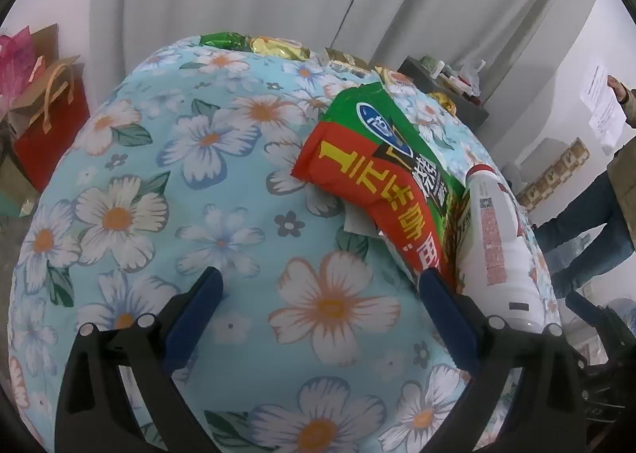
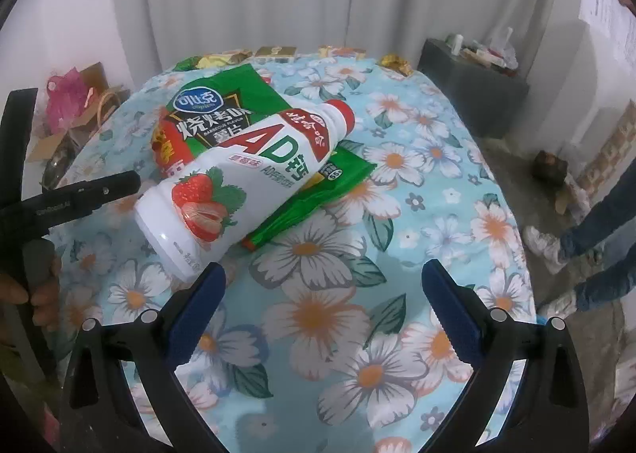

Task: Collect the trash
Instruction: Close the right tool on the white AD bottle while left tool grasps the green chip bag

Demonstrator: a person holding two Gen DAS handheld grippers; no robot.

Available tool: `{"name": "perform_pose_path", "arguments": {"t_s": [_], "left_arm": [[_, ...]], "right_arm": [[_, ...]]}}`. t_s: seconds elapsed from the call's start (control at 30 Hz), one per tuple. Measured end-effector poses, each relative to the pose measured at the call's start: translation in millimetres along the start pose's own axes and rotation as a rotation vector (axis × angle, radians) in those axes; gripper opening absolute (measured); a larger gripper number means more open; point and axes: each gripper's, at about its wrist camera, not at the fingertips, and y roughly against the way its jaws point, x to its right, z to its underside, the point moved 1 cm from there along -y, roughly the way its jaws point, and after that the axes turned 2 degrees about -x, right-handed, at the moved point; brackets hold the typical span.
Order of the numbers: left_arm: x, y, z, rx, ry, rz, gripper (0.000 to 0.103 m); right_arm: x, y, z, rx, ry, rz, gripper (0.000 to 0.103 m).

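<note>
I am hovering both spread, empty hand-held grippers (image 1: 318,296) (image 2: 324,290) before the white strawberry-print plastic bottle (image 2: 242,179) lying on the green-red crisp bag (image 1: 381,182); nothing looks collected yet.

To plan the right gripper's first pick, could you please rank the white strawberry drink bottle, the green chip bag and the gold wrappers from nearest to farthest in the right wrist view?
1. White strawberry drink bottle: nearest, its base just ahead-left of the open right gripper.
2. Green chip bag: beneath and behind the bottle.
3. Gold wrappers: farthest, along the tablecloth's far edge.
</note>
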Motion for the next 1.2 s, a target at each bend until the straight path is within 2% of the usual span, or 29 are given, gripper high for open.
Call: {"name": "perform_pose_path", "arguments": {"t_s": [0.43, 0.77, 1.2], "left_arm": [[8, 10, 3, 0.025, 0.000, -0.019, 0.097], [16, 11, 8, 0.018, -0.015, -0.035, 0.097], [24, 2, 10, -0.010, -0.047, -0.035, 0.097]], "right_arm": [[18, 7, 6, 0.015, -0.088, -0.101, 0.095], [21, 13, 7, 0.032, -0.096, -0.102, 0.095], [34, 9, 8, 0.028, -0.154, -0.159, 0.095]]}}
